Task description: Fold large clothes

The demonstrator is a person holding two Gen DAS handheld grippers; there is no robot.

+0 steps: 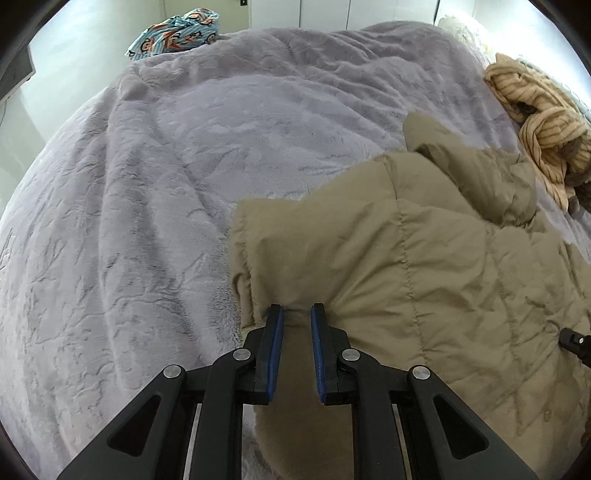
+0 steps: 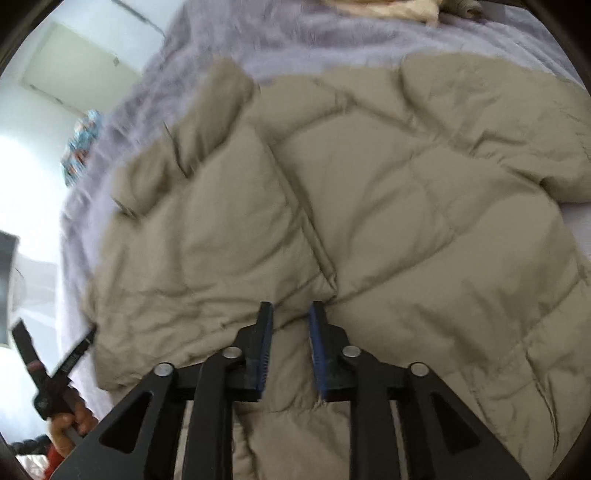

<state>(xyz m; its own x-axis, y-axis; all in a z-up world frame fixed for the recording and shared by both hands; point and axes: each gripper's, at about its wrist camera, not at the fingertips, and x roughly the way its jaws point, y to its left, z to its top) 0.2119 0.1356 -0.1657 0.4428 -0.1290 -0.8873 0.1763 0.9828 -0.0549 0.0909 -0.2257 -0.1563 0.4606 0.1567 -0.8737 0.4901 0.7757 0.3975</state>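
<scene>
A khaki quilted puffer jacket [image 2: 369, 206] is spread over a bed covered by a lilac plush blanket [image 1: 147, 184], near the edge closest to the person. The left tongs [image 1: 296, 314] are seen clamped on a pinch of the jacket's hem edge, the fabric gathered into small creases between the blue pads, with only a narrow gap left by the padding. The right tongs [image 2: 291, 314] stand partly open over the lower front of the jacket near the central seam; the view is blurred, and although cloth lies between the pads, it cannot be told that it is gripped. The jacket is judged to be light but bulky, soft and springy, with a smooth shell that may slip; it is likely to puff back after being folded. Hold is best taken at stitched edges, hem corners or quilting seams, where the layers are thin. A striped tan garment [image 1: 535, 122] and a patterned blue cloth [image 1: 177, 33] are left farther off on the bed.
</scene>
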